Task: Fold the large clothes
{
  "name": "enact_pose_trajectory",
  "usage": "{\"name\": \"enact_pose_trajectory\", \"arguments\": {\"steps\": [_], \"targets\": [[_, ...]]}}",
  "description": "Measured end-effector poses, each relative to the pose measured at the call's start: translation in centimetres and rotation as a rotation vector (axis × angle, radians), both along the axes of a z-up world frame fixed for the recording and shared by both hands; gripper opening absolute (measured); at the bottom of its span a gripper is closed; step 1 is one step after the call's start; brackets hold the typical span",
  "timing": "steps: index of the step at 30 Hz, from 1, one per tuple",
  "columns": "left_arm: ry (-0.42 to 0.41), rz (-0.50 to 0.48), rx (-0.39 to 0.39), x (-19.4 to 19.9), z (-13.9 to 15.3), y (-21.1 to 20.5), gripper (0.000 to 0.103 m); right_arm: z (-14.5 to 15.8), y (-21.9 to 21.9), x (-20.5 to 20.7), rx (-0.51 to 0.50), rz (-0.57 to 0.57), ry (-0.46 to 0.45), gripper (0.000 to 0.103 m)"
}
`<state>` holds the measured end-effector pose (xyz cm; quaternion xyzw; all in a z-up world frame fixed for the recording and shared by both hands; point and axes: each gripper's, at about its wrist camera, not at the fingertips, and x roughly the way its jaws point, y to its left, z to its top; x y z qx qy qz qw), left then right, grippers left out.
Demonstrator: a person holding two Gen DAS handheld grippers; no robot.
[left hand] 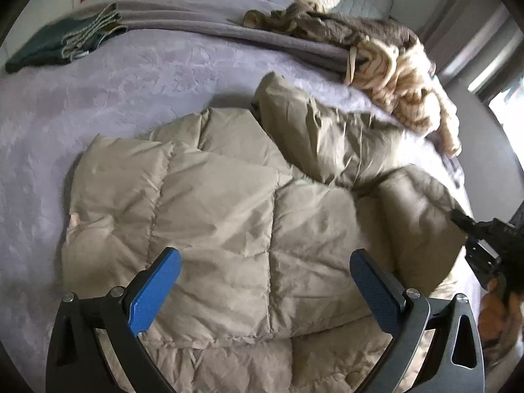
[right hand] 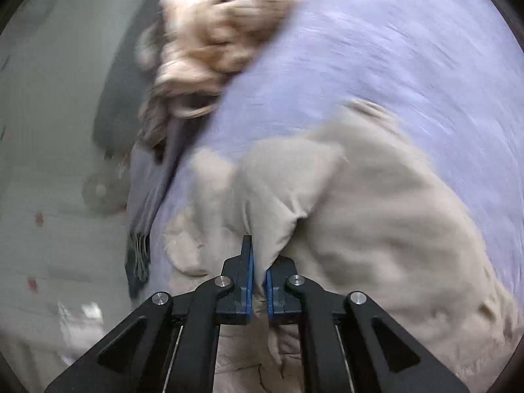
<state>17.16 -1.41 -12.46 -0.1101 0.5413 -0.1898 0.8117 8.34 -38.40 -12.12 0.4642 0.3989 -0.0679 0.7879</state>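
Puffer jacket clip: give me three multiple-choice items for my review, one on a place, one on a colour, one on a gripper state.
1. Where does the puffer jacket lie?
A. on the lavender bedspread
B. on a wooden floor
C. on a hanger

2. What colour are the left gripper's pads?
A. red
B. blue
C. white

3. What is the right gripper doing?
A. hanging wide open over the bed
B. shut on nothing
C. shut on a fold of the jacket

Answers:
1 A, the beige quilted jacket is spread on the lavender cover.
2 B, both pads show blue in the left wrist view.
3 C, beige fabric is pinched between its nearly closed fingers.
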Motion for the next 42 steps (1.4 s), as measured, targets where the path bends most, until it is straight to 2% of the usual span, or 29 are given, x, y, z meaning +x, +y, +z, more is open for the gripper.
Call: {"name": "enact_pose_trajectory", "arguments": {"steps": [1, 4, 8, 9, 10, 11, 12, 13, 15, 16, 19, 20, 21, 22, 24, 25, 27, 28, 29, 30, 32, 34, 36, 38, 39, 41, 42], "targets": [[0.012, 0.007, -0.052, 0.3, 0.0, 0.7, 0.103, 1.1, 2.0, 1.3, -0.066, 0.095, -0.025, 0.007], [0.096, 0.011, -0.275, 1.5, -0.9, 2.8, 0.103, 2.9, 8.4, 3.8, -0.211, 0.353, -0.065, 0.007], [0.168, -0.017, -0.472, 2.5, -2.2, 3.4, 0.103, 1.4, 17.1, 5.0, -0.353, 0.610, -0.030, 0.010], [0.189, -0.033, -0.542, 2.6, -2.5, 3.4, 0.103, 0.7, 18.5, 4.8, -0.374, 0.652, -0.006, 0.014], [0.210, -0.044, -0.609, 2.8, -2.9, 3.4, 0.103, -0.4, 19.9, 4.7, -0.395, 0.702, 0.033, 0.026], [0.226, -0.044, -0.646, 2.8, -3.2, 3.4, 0.103, -1.3, 20.8, 4.7, -0.411, 0.733, 0.065, 0.033], [0.239, -0.041, -0.671, 2.9, -3.4, 3.4, 0.103, -2.0, 21.6, 4.4, -0.434, 0.762, 0.100, 0.046], [0.249, -0.034, -0.680, 2.9, -3.7, 3.3, 0.103, -2.6, 22.3, 3.9, -0.462, 0.788, 0.132, 0.049], [0.256, -0.024, -0.641, 2.8, -4.1, 3.1, 0.103, -2.7, 21.9, 2.7, -0.461, 0.794, 0.138, 0.053], [0.264, -0.025, -0.612, 2.8, -4.3, 2.9, 0.103, -2.6, 21.1, 2.0, -0.430, 0.786, 0.134, 0.058], [0.280, -0.040, -0.527, 2.8, -4.8, 2.0, 0.100, -2.6, 15.4, -1.3, -0.282, 0.663, 0.180, 0.059], [0.281, -0.055, -0.504, 2.7, -4.9, 1.4, 0.091, -2.8, 13.1, -2.8, -0.244, 0.600, 0.206, 0.059], [0.287, -0.074, -0.488, 2.7, -5.1, 0.8, 0.074, -3.0, 10.9, -4.1, -0.210, 0.538, 0.228, 0.059], [0.295, -0.098, -0.472, 2.7, -5.1, 0.0, 0.065, -3.2, 8.9, -5.1, -0.177, 0.477, 0.244, 0.059], [0.293, -0.154, -0.441, 2.5, -5.4, -1.5, 0.018, -4.0, 3.5, -7.7, -0.077, 0.299, 0.262, 0.059], [0.278, -0.178, -0.415, 2.3, -5.2, -2.3, 0.012, -4.2, 1.2, -8.5, -0.029, 0.209, 0.260, 0.059], [0.219, -0.183, -0.348, 1.8, -4.2, -3.2, 0.012, -4.1, -1.7, -9.3, 0.047, 0.071, 0.226, 0.059], [0.198, -0.179, -0.329, 1.6, -3.7, -3.2, 0.012, -4.1, -3.4, -9.9, 0.071, -0.007, 0.199, 0.056], [0.181, -0.170, -0.314, 1.4, -3.4, -3.0, 0.012, -4.1, -4.3, -10.2, 0.077, -0.047, 0.187, 0.045], [0.166, -0.161, -0.297, 1.2, -3.2, -2.6, 0.012, -4.2, -5.4, -10.3, 0.077, -0.079, 0.181, 0.007], [0.138, -0.141, -0.218, 0.9, -3.4, -1.5, 0.012, -4.3, -6.1, -9.0, 0.073, -0.077, 0.184, 0.005], [0.152, -0.132, -0.128, 0.9, -4.6, -0.6, 0.012, -4.0, -5.0, -8.1, 0.026, -0.013, 0.180, 0.005], [0.169, -0.110, -0.104, 0.8, -5.5, 0.5, 0.012, -4.5, -3.4, -6.8, -0.053, 0.067, 0.214, 0.005], [0.166, -0.076, -0.101, 0.6, -5.3, 1.4, 0.012, -5.9, -3.5, -6.8, -0.045, 0.077, 0.243, 0.005], [0.154, -0.054, -0.075, 0.4, -4.8, 1.8, 0.012, -6.4, -3.8, -7.0, -0.030, 0.066, 0.246, 0.005], [0.125, -0.042, -0.022, 0.2, -3.9, 2.4, 0.012, -6.2, -4.4, -7.3, -0.013, 0.056, 0.240, 0.009], [0.109, -0.036, 0.006, 0.0, -3.5, 2.7, 0.012, -5.9, -4.1, -7.3, -0.021, 0.067, 0.250, 0.018]]}}
